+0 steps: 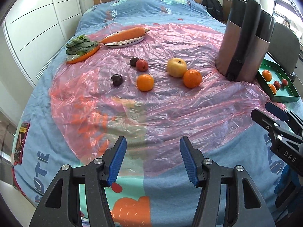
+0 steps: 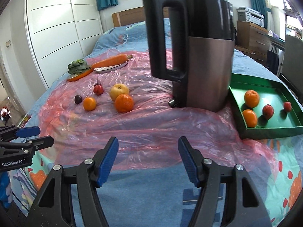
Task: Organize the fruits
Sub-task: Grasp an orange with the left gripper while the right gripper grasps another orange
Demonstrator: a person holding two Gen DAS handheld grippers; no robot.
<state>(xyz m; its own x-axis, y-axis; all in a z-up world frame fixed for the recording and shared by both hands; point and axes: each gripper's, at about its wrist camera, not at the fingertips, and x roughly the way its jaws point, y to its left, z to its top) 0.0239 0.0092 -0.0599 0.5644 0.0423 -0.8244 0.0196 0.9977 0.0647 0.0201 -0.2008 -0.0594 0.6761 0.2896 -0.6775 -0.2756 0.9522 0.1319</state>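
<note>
Loose fruit lies on a pink plastic sheet (image 1: pixel 170 102) on the bed: a yellow apple (image 1: pixel 176 67), two oranges (image 1: pixel 145 82) (image 1: pixel 192 78), a red fruit (image 1: pixel 141 65) and two dark plums (image 1: pixel 117 79) (image 1: pixel 134 61). A green tray (image 2: pixel 244 113) at the right holds two oranges (image 2: pixel 251 98) (image 2: pixel 250 118) and two red fruits (image 2: pixel 268 111) (image 2: pixel 287 106). My left gripper (image 1: pixel 153 158) hovers open over the sheet's near edge, nothing between its fingers. My right gripper (image 2: pixel 148 157) is open and empty too, near the front of the bed.
A tall kettle (image 2: pixel 200 56) stands between the loose fruit and the tray. At the far left, a carrot (image 1: pixel 125 35) lies on a white plate and leafy greens (image 1: pixel 81 45) on an orange plate. White wardrobe doors (image 2: pixel 56 28) flank the bed's left side.
</note>
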